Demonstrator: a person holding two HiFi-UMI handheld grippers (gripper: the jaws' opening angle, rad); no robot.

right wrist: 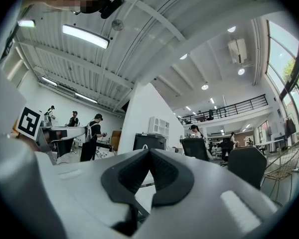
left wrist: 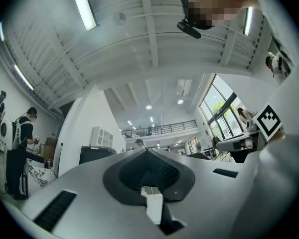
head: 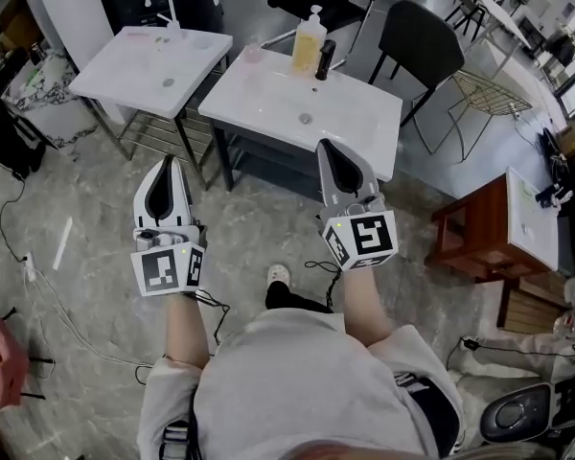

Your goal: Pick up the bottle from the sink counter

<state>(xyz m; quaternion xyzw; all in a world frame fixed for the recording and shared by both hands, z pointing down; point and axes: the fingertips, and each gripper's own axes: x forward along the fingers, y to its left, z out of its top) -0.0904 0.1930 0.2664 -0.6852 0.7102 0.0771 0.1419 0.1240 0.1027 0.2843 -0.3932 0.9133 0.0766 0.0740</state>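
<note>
Yellow and upright, the bottle stands at the far edge of the white worktop in the head view, just beside a short dark object; it lies ahead and slightly left of the right claw, which is nearer than the left claw, and there is free room on the worktop before the bottle. In the left gripper view the left claw is pressed together on nothing and looks up at the ceiling. In the right gripper view the right claw is also closed and empty, so I judge it must open and reach forward over the worktop's near edge.
</note>
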